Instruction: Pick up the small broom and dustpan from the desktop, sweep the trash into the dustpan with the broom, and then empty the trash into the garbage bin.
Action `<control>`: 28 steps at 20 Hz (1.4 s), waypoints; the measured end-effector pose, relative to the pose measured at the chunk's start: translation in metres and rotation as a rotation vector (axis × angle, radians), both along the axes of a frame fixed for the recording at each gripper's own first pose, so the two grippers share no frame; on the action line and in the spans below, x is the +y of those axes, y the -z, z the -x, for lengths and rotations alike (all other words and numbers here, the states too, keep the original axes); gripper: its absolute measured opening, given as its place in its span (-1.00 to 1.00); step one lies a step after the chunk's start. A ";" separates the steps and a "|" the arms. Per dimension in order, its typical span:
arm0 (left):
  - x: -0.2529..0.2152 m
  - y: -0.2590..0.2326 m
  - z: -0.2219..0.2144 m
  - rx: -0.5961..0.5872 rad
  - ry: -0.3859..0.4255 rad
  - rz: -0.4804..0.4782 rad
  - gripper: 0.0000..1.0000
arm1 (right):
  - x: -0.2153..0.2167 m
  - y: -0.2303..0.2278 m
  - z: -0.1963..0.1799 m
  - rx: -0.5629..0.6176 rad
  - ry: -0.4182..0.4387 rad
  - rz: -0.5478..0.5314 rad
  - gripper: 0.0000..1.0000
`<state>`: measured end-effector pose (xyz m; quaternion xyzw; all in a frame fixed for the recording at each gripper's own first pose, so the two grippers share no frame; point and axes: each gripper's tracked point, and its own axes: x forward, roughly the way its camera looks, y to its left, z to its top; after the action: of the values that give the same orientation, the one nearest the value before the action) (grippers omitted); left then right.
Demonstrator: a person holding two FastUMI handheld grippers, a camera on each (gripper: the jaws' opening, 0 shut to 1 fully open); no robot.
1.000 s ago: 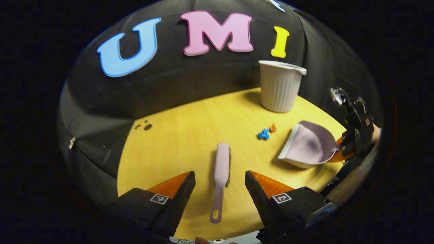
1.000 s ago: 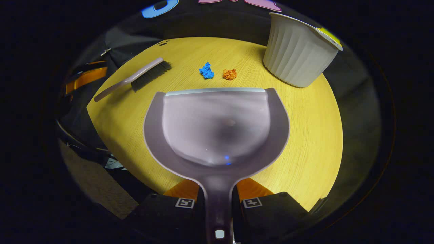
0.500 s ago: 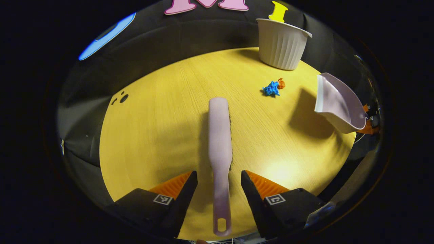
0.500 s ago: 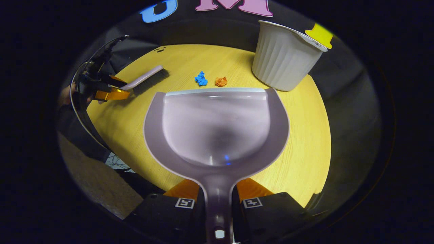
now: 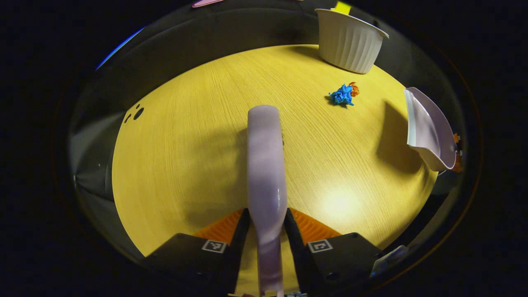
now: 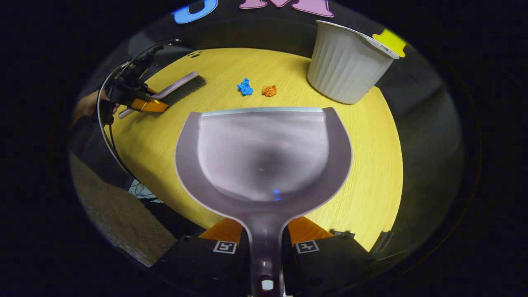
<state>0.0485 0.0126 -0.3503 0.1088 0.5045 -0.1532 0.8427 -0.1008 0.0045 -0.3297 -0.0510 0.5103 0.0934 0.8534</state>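
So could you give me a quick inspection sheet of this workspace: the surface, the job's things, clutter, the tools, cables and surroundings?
Surface: yellow wood-grain table, a few dark marks near its far left edge.
Job's things: broom handle between the left tool's fingers; dustpan lifted off the table, held by its handle; white ribbed bin upright at the far edge.
Clutter: blue paper scrap and orange paper scrap, close together in front of the bin.
Tools: left tool closed on the broom; right tool closed on the dustpan.
Cables: black cable loops down from the left tool.
Surroundings: black cloth wall.
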 end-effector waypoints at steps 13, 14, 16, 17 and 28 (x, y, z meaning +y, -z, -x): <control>-0.050 -0.049 -0.053 -0.127 0.123 -0.014 -0.46 | -0.014 0.005 -0.017 0.249 -0.077 0.059 -0.20; -0.058 -0.052 -0.061 -0.132 0.134 -0.022 -0.50 | -0.014 0.007 -0.023 0.255 -0.077 0.054 -0.26; -0.075 -0.053 -0.080 -0.146 0.159 -0.027 -0.47 | -0.014 0.009 -0.030 0.264 -0.087 0.054 -0.20; -0.084 -0.051 -0.089 -0.144 0.170 -0.033 -0.46 | -0.014 0.011 -0.032 0.268 -0.094 0.056 -0.27; -0.160 -0.027 -0.112 -0.069 0.423 -0.058 -0.46 | -0.016 0.020 -0.039 0.251 -0.122 0.053 -0.27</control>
<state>0.1601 -0.1478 -0.3232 0.2415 0.4454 -0.3083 0.8051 -0.0620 -0.0113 -0.3495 -0.0924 0.6114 0.1374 0.7738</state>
